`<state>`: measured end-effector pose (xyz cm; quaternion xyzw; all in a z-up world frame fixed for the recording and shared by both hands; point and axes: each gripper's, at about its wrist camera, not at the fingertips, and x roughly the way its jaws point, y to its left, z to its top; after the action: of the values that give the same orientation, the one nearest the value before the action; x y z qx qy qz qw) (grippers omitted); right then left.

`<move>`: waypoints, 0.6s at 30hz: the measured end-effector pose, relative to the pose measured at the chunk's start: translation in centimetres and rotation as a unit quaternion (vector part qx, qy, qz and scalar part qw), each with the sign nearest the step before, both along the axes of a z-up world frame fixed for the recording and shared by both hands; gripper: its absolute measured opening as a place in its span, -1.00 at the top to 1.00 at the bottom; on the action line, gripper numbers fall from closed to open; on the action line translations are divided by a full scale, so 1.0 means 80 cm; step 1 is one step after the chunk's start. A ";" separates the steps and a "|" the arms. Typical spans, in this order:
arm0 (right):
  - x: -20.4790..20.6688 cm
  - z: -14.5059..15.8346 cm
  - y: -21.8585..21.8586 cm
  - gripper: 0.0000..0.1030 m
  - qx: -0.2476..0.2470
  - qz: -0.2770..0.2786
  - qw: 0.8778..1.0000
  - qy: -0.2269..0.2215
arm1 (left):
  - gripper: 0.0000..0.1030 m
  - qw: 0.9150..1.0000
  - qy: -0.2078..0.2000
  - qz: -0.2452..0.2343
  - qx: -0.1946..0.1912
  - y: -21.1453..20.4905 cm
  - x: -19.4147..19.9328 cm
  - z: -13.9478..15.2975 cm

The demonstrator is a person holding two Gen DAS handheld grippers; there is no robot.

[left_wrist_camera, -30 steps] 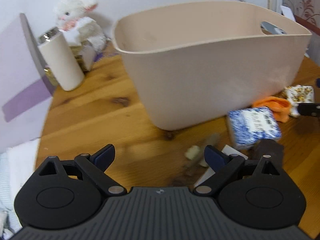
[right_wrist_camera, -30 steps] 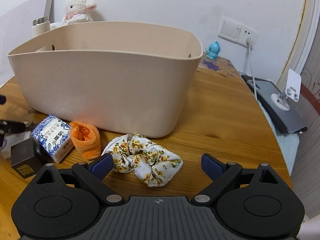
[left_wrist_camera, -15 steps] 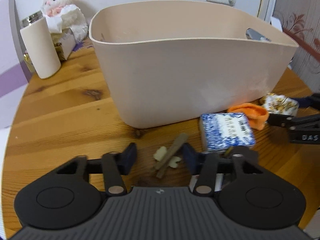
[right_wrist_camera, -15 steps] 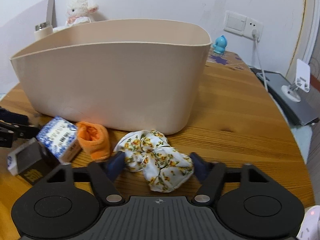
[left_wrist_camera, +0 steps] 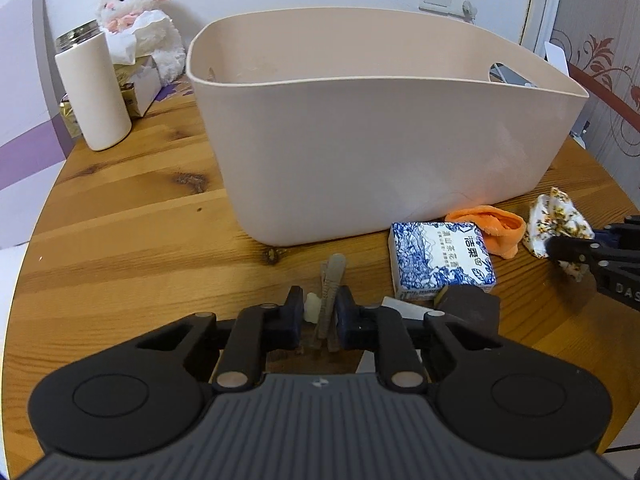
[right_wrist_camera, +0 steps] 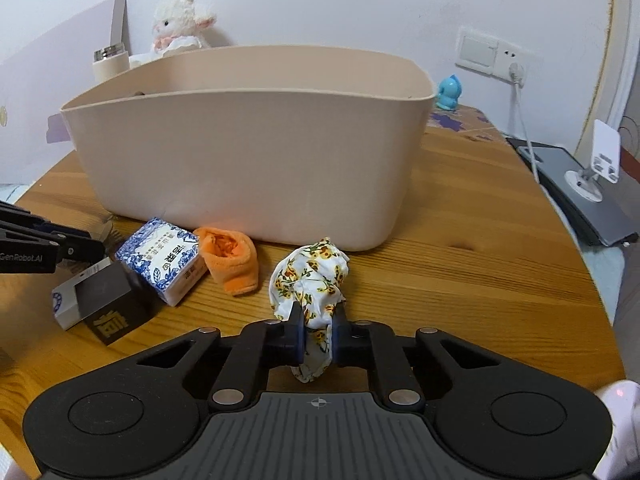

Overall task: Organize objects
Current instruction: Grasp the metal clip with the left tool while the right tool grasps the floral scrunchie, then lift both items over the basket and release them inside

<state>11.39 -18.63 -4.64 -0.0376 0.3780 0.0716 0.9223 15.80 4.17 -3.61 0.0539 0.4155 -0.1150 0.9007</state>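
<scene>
A large beige bin (left_wrist_camera: 384, 168) stands on the round wooden table (left_wrist_camera: 120, 232); it also shows in the right wrist view (right_wrist_camera: 248, 160). My left gripper (left_wrist_camera: 318, 312) is shut on a thin brown stick-like object (left_wrist_camera: 330, 288) with a pale lump (left_wrist_camera: 312, 307) beside it. My right gripper (right_wrist_camera: 318, 334) is shut on a floral fabric scrunchie (right_wrist_camera: 310, 280), which also shows in the left wrist view (left_wrist_camera: 558, 222). In front of the bin lie a blue-and-white tissue pack (left_wrist_camera: 440, 256), an orange cloth (left_wrist_camera: 490, 226) and a dark box (right_wrist_camera: 110, 300).
A white flask (left_wrist_camera: 94, 92), a plush lamb (left_wrist_camera: 138, 20) and a tissue box stand at the back left. A blue figurine (right_wrist_camera: 448, 92), wall sockets, a cable, a phone stand (right_wrist_camera: 600, 160) and a laptop are at the right. A purple panel (left_wrist_camera: 24, 92) stands left.
Both grippers have closed from open: the left onto the brown stick, the right onto the floral scrunchie. Both moved forward towards the objects in front of the bin.
</scene>
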 end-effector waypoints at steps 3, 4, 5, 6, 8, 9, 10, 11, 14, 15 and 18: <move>-0.011 0.011 -0.004 0.78 0.004 -0.005 1.000 -0.009 | 0.63 1.000 -0.001 0.002 0.002 0.003 -0.006 0.000; -0.015 0.014 -0.004 0.78 0.004 -0.006 1.000 -0.013 | 0.63 1.000 -0.002 0.003 0.002 0.005 -0.008 0.000; -0.018 0.018 -0.004 0.78 0.005 -0.008 1.000 -0.017 | 0.63 1.000 -0.002 0.005 0.002 0.006 -0.010 0.001; -0.021 0.021 -0.004 0.78 0.005 -0.008 1.000 -0.020 | 0.63 1.000 -0.004 0.006 0.002 0.008 -0.012 0.001; -0.026 0.028 -0.005 0.78 0.007 -0.005 1.000 -0.025 | 0.63 1.000 -0.008 0.007 -0.001 0.011 -0.016 0.005; -0.028 0.031 -0.004 0.78 0.007 -0.004 1.000 -0.027 | 0.63 1.000 -0.012 0.008 -0.001 0.012 -0.019 0.008; -0.030 0.034 -0.004 0.78 0.007 -0.003 0.999 -0.031 | 0.63 1.000 -0.017 0.009 -0.002 0.014 -0.022 0.011; -0.031 0.038 -0.003 0.78 0.006 -0.002 0.999 -0.035 | 0.63 1.000 -0.024 0.010 -0.002 0.016 -0.025 0.017; -0.038 0.053 -0.001 0.78 0.006 0.001 0.999 -0.053 | 0.63 0.999 -0.044 0.010 -0.009 0.019 -0.034 0.036; -0.039 0.059 -0.001 0.78 0.006 0.002 0.998 -0.061 | 0.63 0.999 -0.052 0.010 -0.011 0.020 -0.037 0.044; -0.042 0.081 0.000 0.78 0.007 0.005 0.996 -0.085 | 0.63 0.997 -0.078 0.011 -0.017 0.021 -0.043 0.069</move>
<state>8.04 -18.65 1.83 -0.0394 0.2980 0.0756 0.9508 12.34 5.83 1.95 0.0425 0.3424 -0.1079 0.9324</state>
